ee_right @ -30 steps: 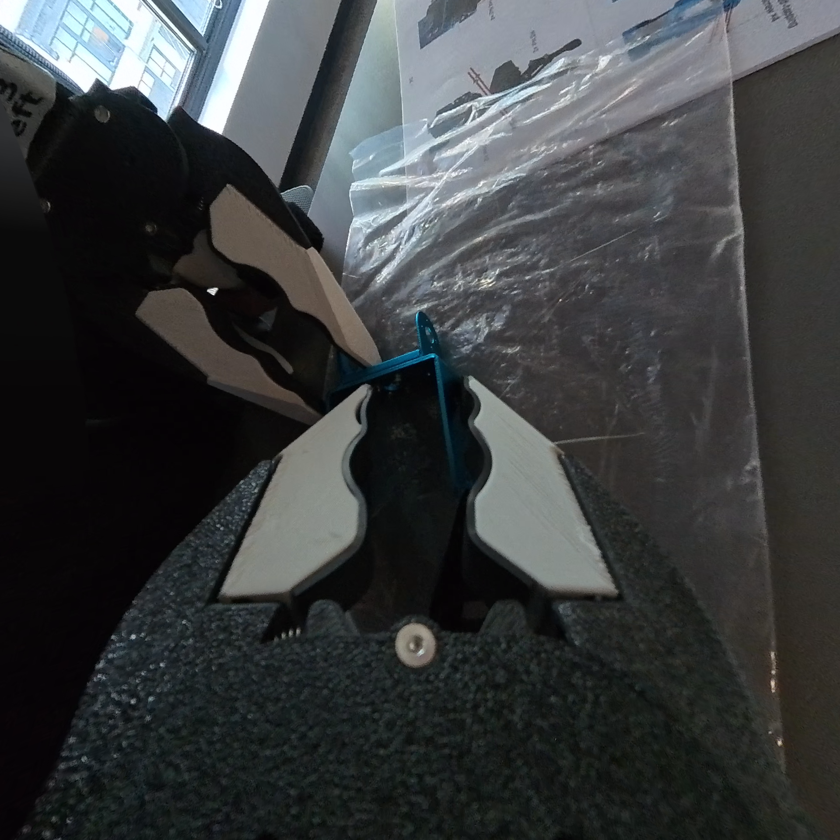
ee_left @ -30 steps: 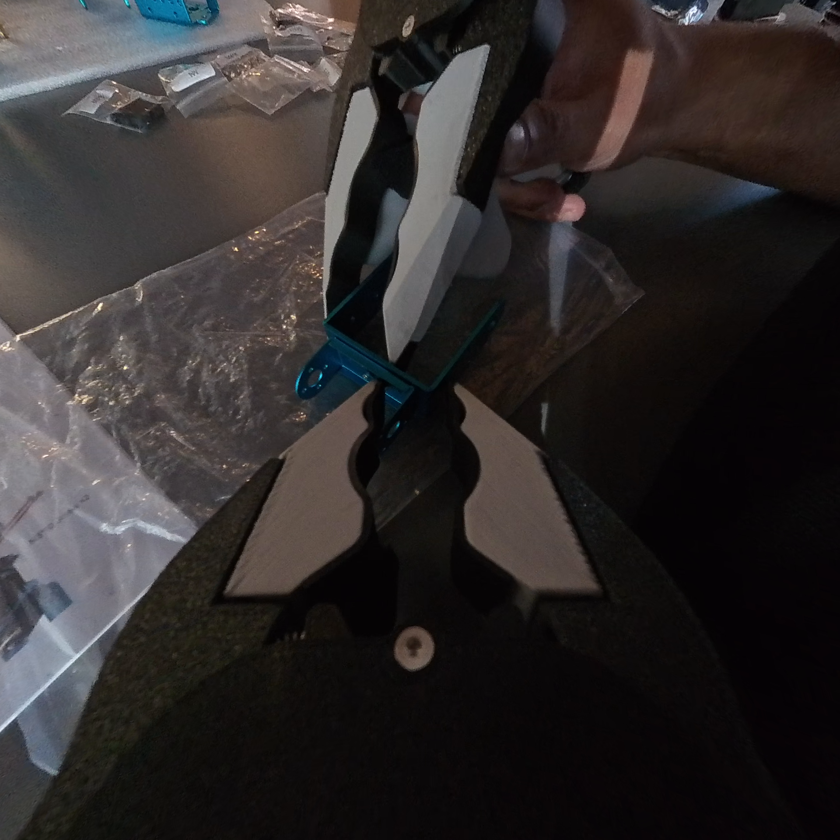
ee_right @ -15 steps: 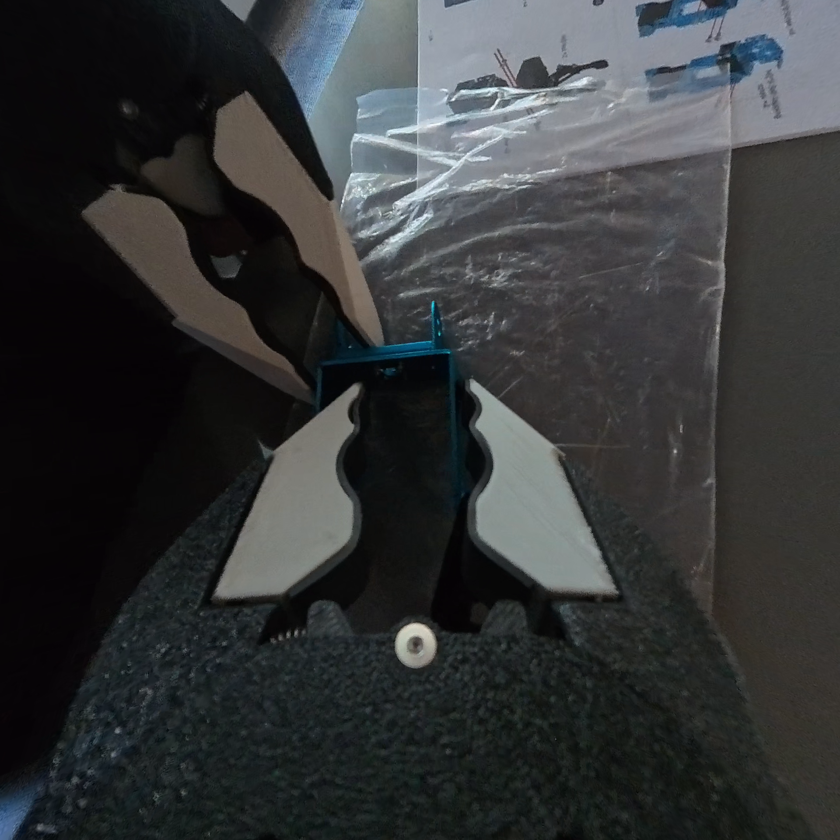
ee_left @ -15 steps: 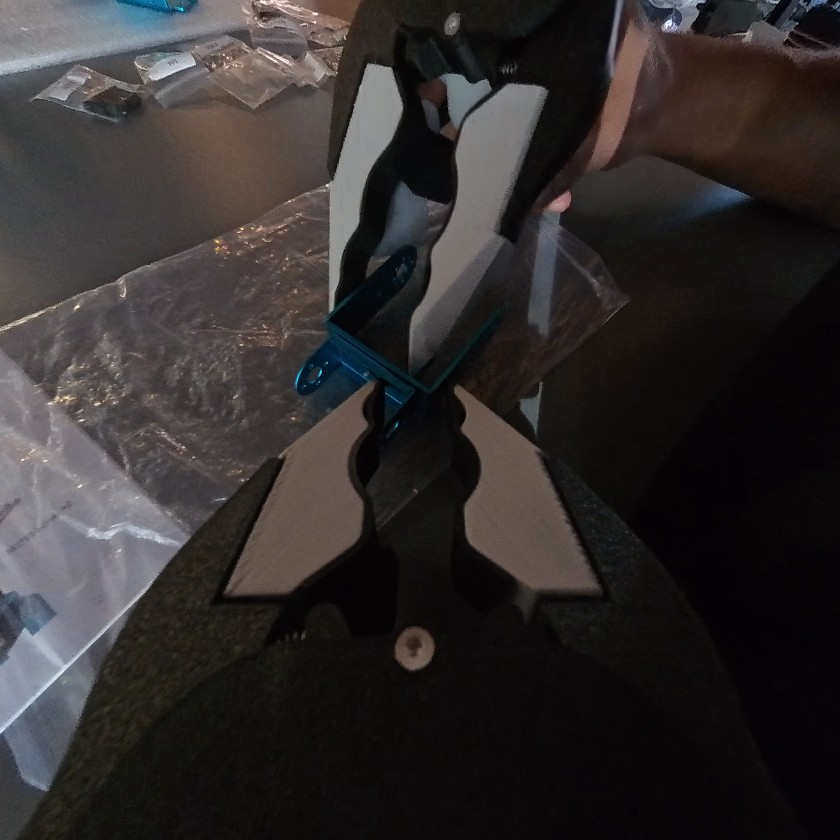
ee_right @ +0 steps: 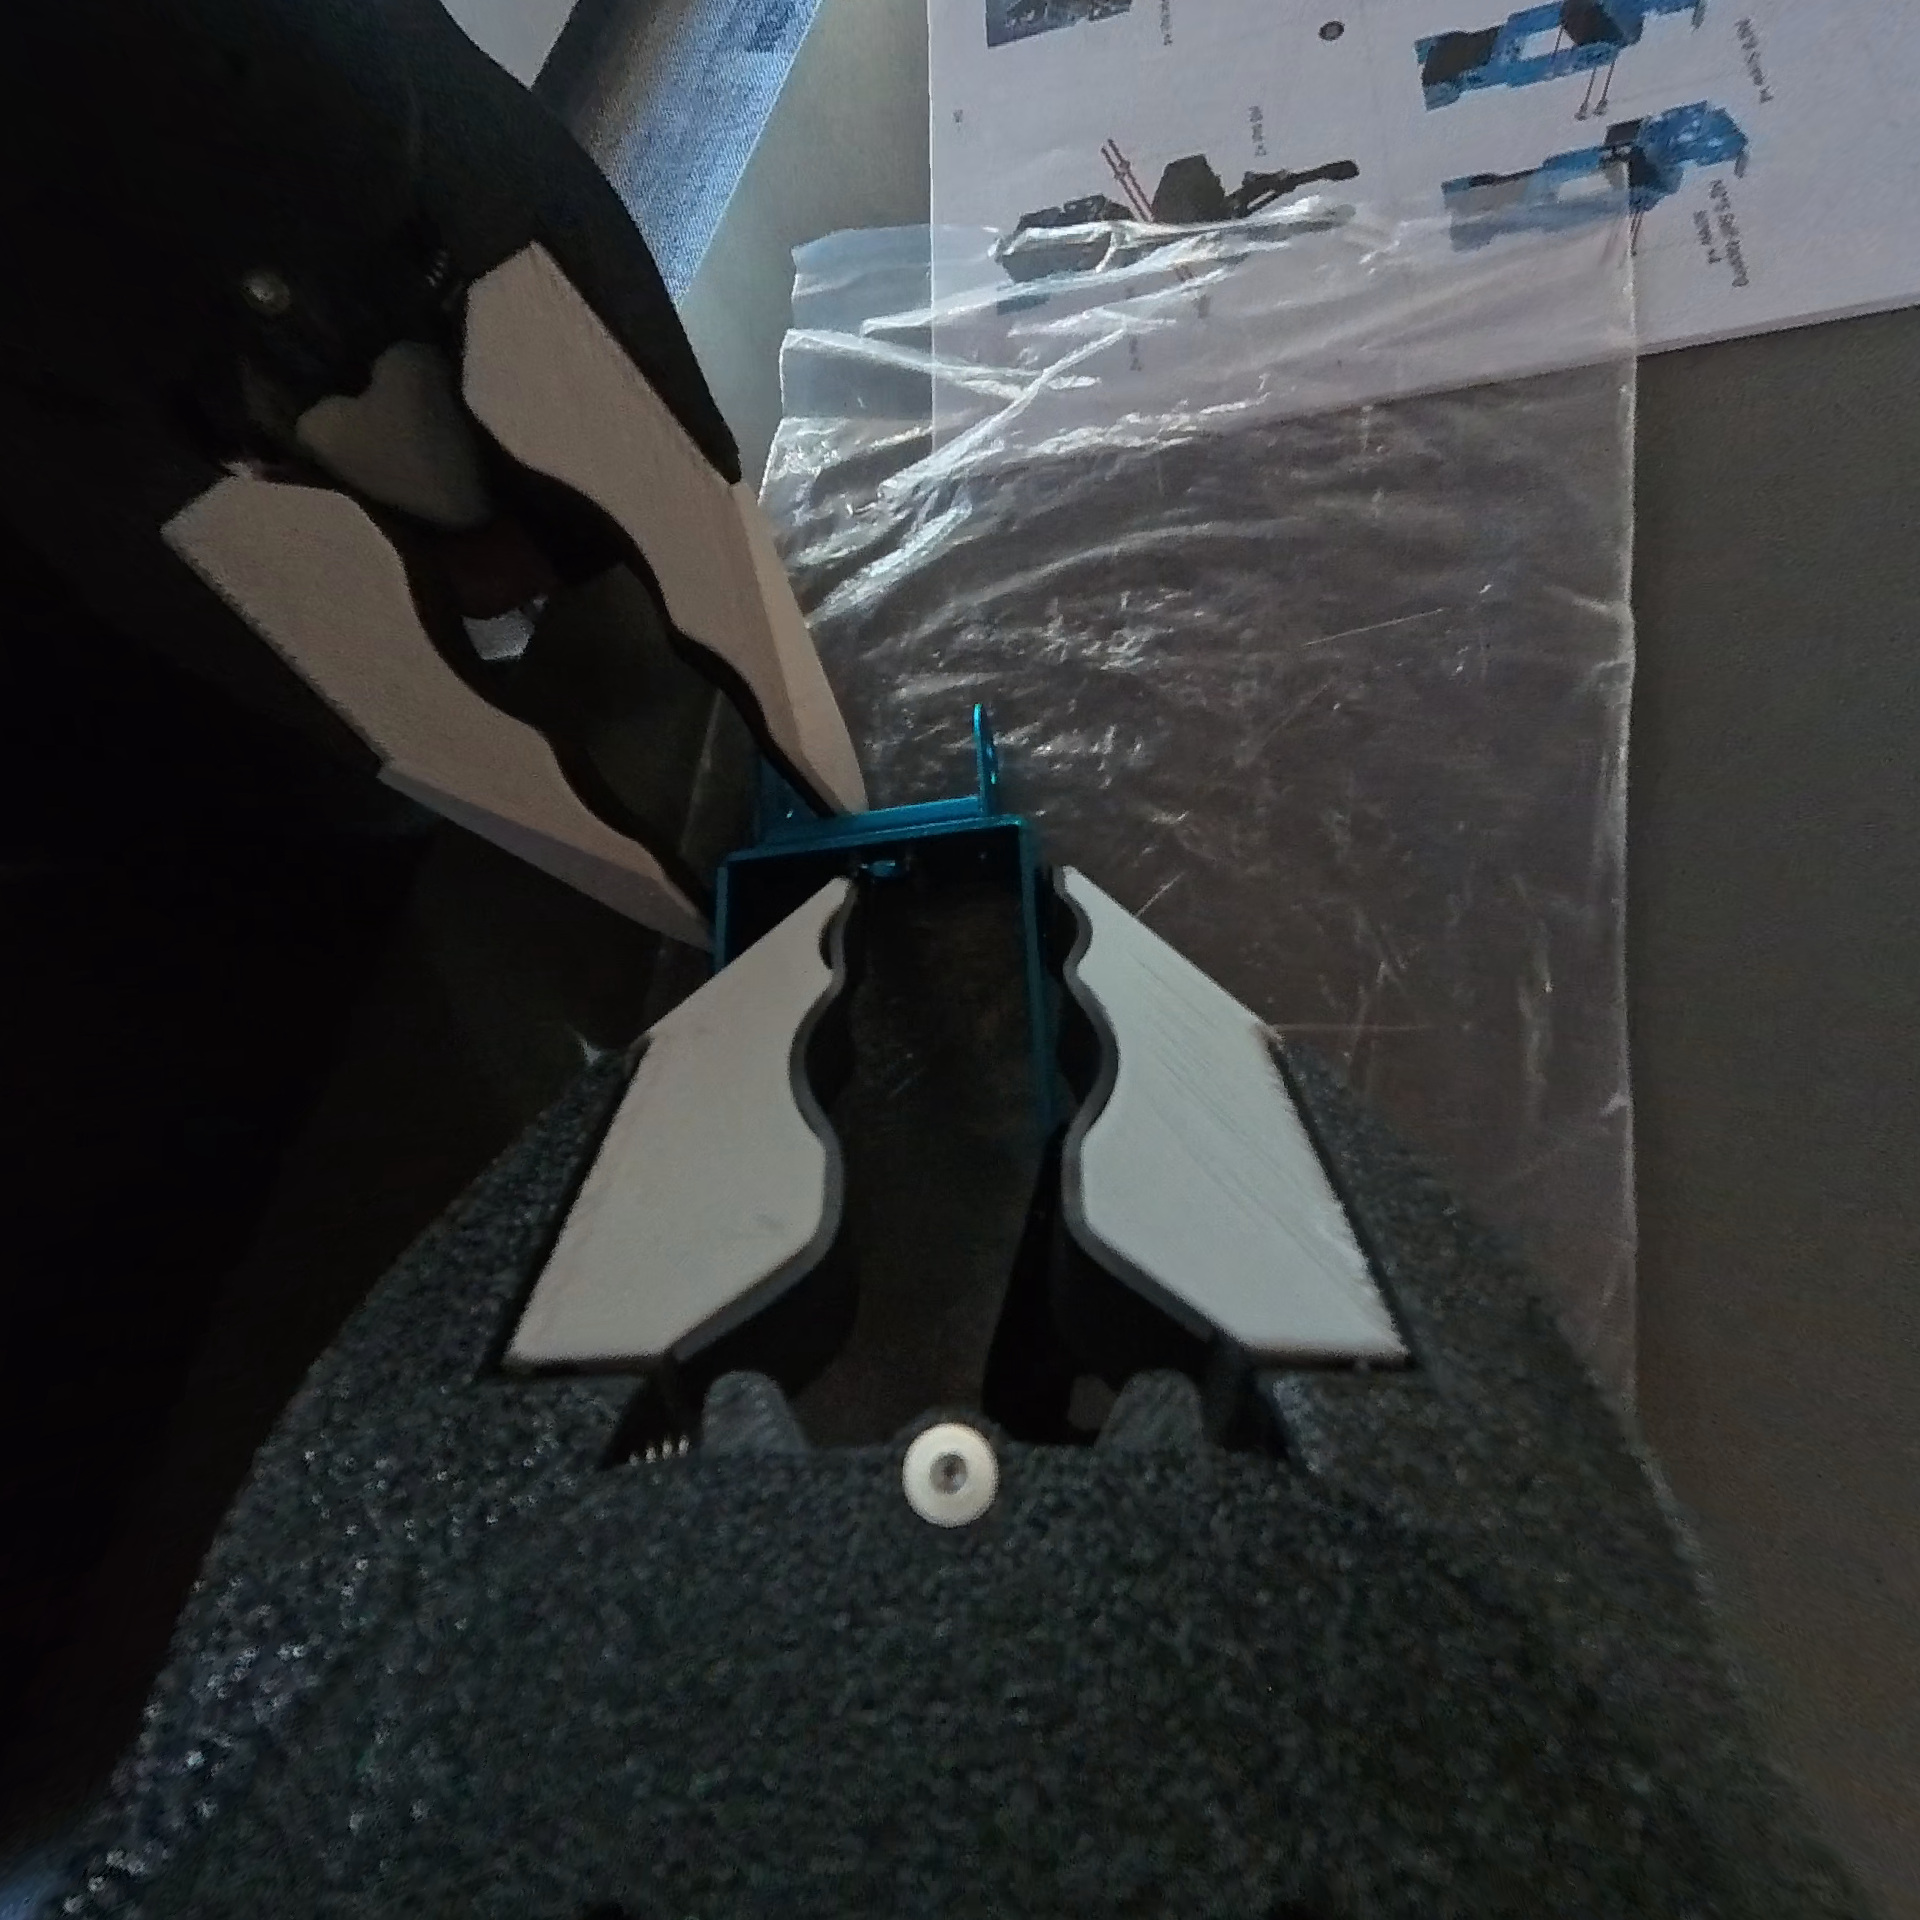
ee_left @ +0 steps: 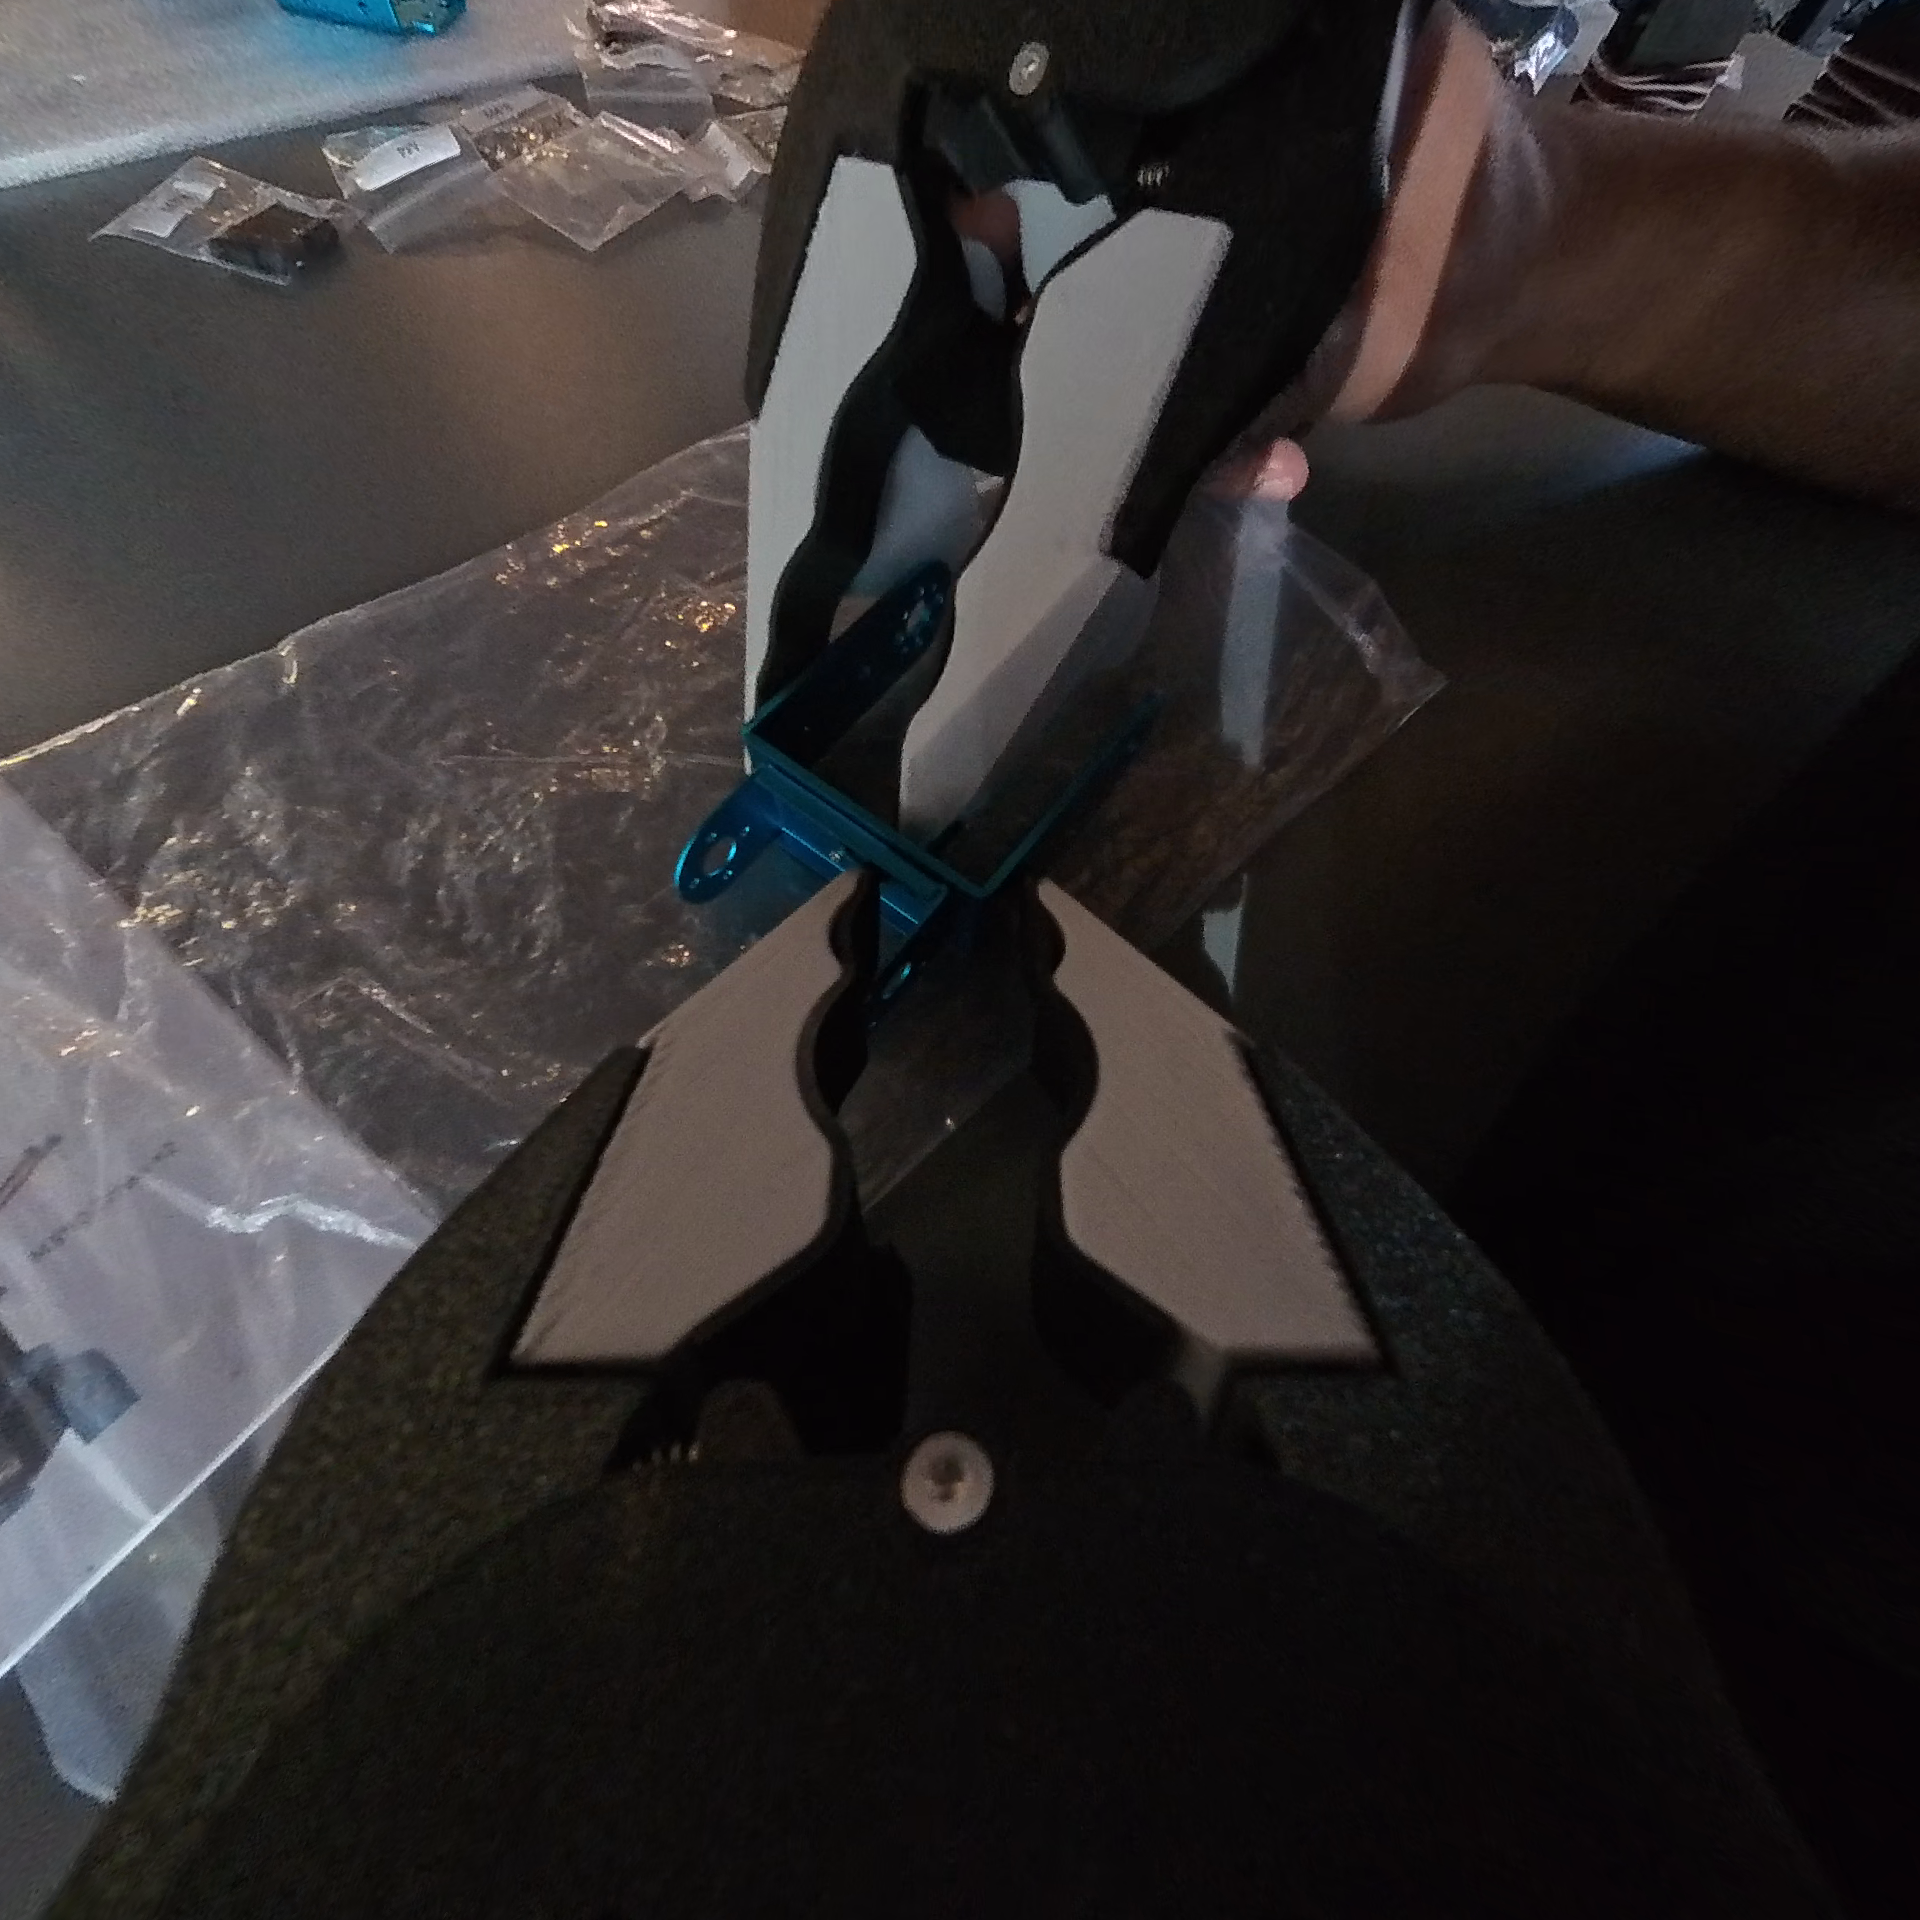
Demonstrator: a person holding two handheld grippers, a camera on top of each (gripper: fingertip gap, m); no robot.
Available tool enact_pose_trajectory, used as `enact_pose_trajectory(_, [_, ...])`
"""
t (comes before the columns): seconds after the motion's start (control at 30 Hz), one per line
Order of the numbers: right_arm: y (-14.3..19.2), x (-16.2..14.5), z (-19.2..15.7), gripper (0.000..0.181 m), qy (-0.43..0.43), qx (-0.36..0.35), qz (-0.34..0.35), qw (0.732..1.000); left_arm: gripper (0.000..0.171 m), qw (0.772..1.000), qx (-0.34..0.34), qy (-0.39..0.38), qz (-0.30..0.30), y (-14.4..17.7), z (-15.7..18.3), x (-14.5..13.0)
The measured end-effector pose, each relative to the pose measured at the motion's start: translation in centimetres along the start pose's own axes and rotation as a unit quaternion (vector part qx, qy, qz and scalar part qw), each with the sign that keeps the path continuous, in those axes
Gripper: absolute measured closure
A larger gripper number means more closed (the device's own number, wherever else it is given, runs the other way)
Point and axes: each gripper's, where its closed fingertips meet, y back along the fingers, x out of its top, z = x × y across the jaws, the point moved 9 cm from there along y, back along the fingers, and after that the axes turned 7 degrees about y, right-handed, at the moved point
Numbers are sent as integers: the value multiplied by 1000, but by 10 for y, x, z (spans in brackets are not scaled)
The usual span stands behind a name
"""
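A blue metal bracket assembly (ee_left: pixel 810 826) is held in the air between my two grippers, above a clear plastic bag. My left gripper (ee_left: pixel 948 883) comes from below and is shut on the smaller bracket part with a round lug at its left. My right gripper (ee_left: pixel 847 769) comes down from the top, held by a person's hand (ee_left: pixel 1558 260), and is shut on one arm of the U-shaped bracket. In the right wrist view my right gripper (ee_right: pixel 954 878) holds the U bracket (ee_right: pixel 873 831), and the left gripper (ee_right: pixel 777 868) grips it from the upper left.
A large clear plastic bag (ee_left: pixel 416 779) lies on the dark table under the bracket and shows in the right wrist view (ee_right: pixel 1247 727). A printed instruction sheet (ee_right: pixel 1247 83) lies beyond it. Several small parts bags (ee_left: pixel 468 156) and a blue part (ee_left: pixel 364 10) sit at the far left.
The right gripper has swung more upright over the bracket, baring the arm's round end. In the right wrist view the bracket has squared up and the window has left view. Both grips hold.
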Motion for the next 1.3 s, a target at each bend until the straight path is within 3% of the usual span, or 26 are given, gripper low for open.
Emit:
enact_pose_trajectory(0.43, [0, -1, 1, 147, -14, 11, 3, 1000, 146, 1000, -2, 1, 1, 0, 0, 0])
enact_pose_trajectory(0.53, [3, -2, 2, 134, -31, 55, 15, 998, 146, 1000, -3, -3, -1, 0, 0, 0])
enact_pose_trajectory(0.83, [6, -6, 9, 158, -6, 41, -1, 999, 146, 1000, -29, -1, -6, 1, 0, 0])
enact_pose_trajectory(1.3, [4, -4, 3, 157, 4, 11, -2, 1000, 147, 1000, -27, -1, -6, 1, 0, 0])
